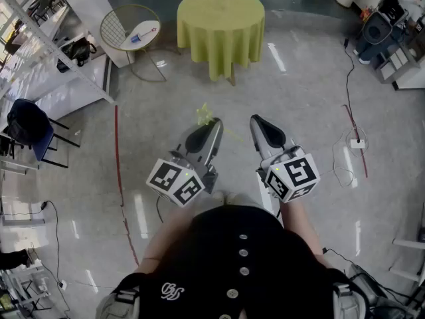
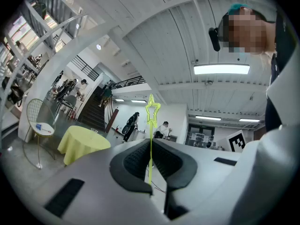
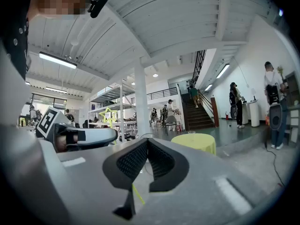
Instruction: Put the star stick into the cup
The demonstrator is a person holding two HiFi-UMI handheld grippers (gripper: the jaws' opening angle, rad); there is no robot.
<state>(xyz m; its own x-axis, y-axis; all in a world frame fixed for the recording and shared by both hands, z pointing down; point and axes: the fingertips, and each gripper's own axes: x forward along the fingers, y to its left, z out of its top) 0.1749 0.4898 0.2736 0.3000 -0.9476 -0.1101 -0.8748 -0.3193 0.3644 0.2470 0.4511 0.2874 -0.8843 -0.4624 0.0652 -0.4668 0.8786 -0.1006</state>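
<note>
The star stick is a thin yellow-green rod with an outlined star (image 2: 152,111) at its tip. My left gripper (image 2: 151,142) is shut on the rod, and the star stands well above the jaws. In the head view the star (image 1: 206,115) pokes out past the left gripper (image 1: 216,121), held at waist height over the floor. My right gripper (image 1: 255,118) hovers beside it, its jaws (image 3: 147,140) meeting at the tips with nothing between them. The right gripper view shows the star (image 3: 108,115) to its left. A small clear cup-like thing (image 3: 189,132) stands on the yellow-green round table (image 1: 221,18).
Left of the round table stands a white side table (image 1: 139,30) with a wire chair, bearing a small blue item. A red line (image 1: 119,171) runs along the grey floor. Cables (image 1: 352,138) lie to the right; a dark chair (image 1: 30,128) and shelving are at left.
</note>
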